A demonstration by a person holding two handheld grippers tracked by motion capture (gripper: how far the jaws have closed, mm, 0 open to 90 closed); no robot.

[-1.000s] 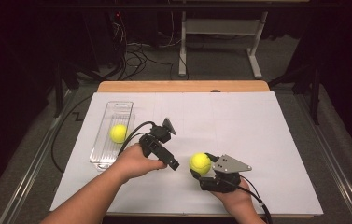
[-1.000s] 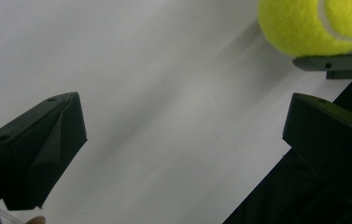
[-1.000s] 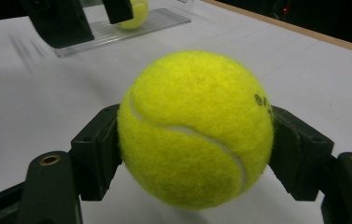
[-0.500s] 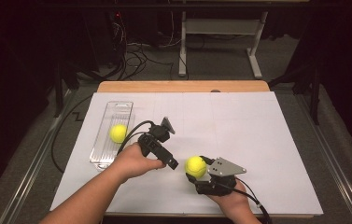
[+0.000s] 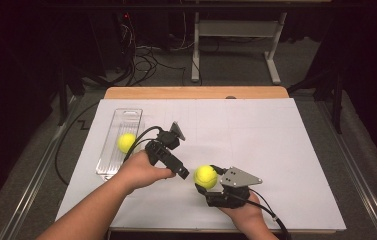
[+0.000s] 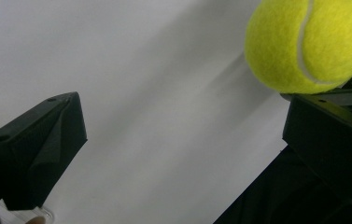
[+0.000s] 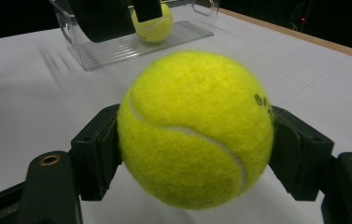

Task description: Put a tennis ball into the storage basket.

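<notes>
Above the white tabletop (image 5: pixel 276 150), the right gripper (image 5: pixel 207 183) squeezes a fuzzy yellow tennis ball (image 5: pixel 205 176). The left gripper (image 5: pixel 183 174) waits beside it, jaws spread wide. A loose squeeze could let the ball roll away.

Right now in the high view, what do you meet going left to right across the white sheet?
Clear tray → tennis ball in the tray → left claw → tennis ball gripped by the right claw → the right claw's grey plate.
</notes>
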